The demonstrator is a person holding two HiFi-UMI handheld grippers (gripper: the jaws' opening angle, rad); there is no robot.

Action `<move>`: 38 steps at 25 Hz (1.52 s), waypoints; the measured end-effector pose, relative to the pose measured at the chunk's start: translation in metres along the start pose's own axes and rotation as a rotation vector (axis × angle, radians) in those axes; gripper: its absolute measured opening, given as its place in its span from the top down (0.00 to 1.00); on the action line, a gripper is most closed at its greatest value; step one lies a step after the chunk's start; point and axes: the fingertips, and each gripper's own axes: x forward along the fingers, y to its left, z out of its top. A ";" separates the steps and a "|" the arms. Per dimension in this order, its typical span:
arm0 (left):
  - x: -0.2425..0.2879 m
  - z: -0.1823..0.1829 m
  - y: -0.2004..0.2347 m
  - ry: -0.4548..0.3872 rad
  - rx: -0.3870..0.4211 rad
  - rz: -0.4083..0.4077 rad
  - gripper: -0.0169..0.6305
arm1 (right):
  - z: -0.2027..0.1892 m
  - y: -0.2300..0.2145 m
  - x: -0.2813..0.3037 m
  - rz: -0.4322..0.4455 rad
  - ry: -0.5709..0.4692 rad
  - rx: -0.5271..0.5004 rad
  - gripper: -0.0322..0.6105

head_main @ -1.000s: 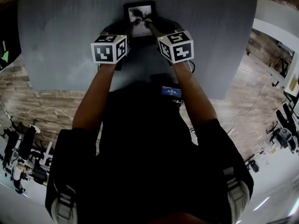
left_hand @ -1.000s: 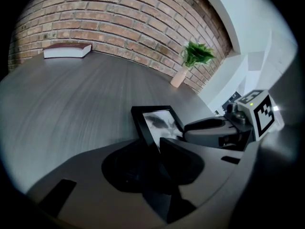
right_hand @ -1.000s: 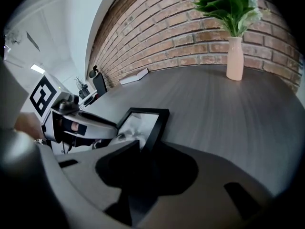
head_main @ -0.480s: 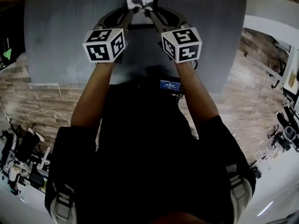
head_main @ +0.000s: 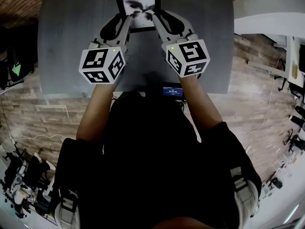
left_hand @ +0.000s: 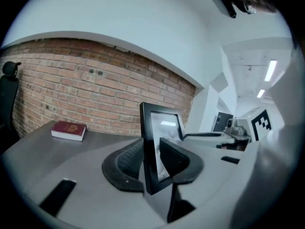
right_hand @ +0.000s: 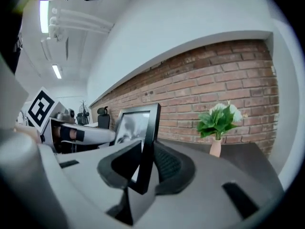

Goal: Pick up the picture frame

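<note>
Left hand-held gripper [head_main: 123, 19] is closed on the left edge of the picture frame [head_main: 139, 8]. In the left gripper view [left_hand: 152, 162] its two dark jaws press this edge from both sides, and the frame [left_hand: 159, 135] stands almost upright between them. The frame is black and holds a grey picture. It is above the far middle part of the grey desk [head_main: 66, 37], between the two grippers. I cannot tell if its lower edge touches the desk. The right hand-held gripper [head_main: 157, 19] holds the right edge of the frame in the same way, with its jaws closed on the black border [right_hand: 142, 163]. A red book [left_hand: 69, 130] lies on the desk to the left, near the brick wall [left_hand: 71, 80]. A small plant in a vase [right_hand: 218, 125] stands on the desk to the right.
</note>
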 end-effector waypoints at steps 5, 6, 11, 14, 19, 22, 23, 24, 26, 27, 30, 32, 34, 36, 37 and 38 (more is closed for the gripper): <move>-0.048 0.022 -0.026 -0.074 0.045 -0.070 0.82 | 0.025 0.036 -0.048 -0.051 -0.090 -0.035 0.82; -0.060 0.022 -0.032 -0.083 0.048 -0.083 0.82 | 0.027 0.044 -0.060 -0.061 -0.102 -0.038 0.82; -0.132 0.011 -0.060 -0.117 0.032 -0.145 0.82 | 0.023 0.097 -0.118 -0.105 -0.137 -0.053 0.82; -0.173 0.001 -0.074 -0.130 0.029 -0.177 0.82 | 0.018 0.128 -0.148 -0.119 -0.146 -0.065 0.82; -0.207 -0.005 -0.091 -0.152 0.026 -0.210 0.82 | 0.011 0.152 -0.180 -0.138 -0.151 -0.067 0.82; -0.230 -0.012 -0.115 -0.166 0.032 -0.216 0.82 | 0.004 0.165 -0.214 -0.141 -0.164 -0.069 0.82; -0.237 -0.013 -0.123 -0.172 0.035 -0.217 0.82 | 0.003 0.169 -0.226 -0.140 -0.172 -0.070 0.82; -0.243 -0.013 -0.131 -0.178 0.039 -0.217 0.82 | 0.002 0.172 -0.235 -0.138 -0.181 -0.070 0.82; -0.253 -0.011 -0.143 -0.190 0.047 -0.212 0.82 | 0.000 0.177 -0.250 -0.129 -0.194 -0.070 0.82; -0.258 -0.011 -0.148 -0.195 0.052 -0.207 0.82 | -0.002 0.179 -0.256 -0.123 -0.199 -0.068 0.82; -0.274 -0.016 -0.168 -0.197 0.068 -0.192 0.82 | -0.009 0.186 -0.281 -0.108 -0.214 -0.054 0.83; -0.284 -0.022 -0.184 -0.191 0.080 -0.185 0.82 | -0.013 0.187 -0.300 -0.103 -0.225 -0.048 0.83; -0.293 -0.031 -0.201 -0.181 0.084 -0.181 0.82 | -0.016 0.187 -0.320 -0.100 -0.233 -0.046 0.83; -0.303 -0.044 -0.223 -0.170 0.081 -0.180 0.82 | -0.023 0.185 -0.345 -0.100 -0.237 -0.045 0.83; -0.307 -0.051 -0.235 -0.167 0.081 -0.180 0.82 | -0.028 0.183 -0.359 -0.100 -0.236 -0.044 0.83; -0.311 -0.058 -0.249 -0.164 0.082 -0.179 0.82 | -0.034 0.181 -0.373 -0.101 -0.235 -0.044 0.83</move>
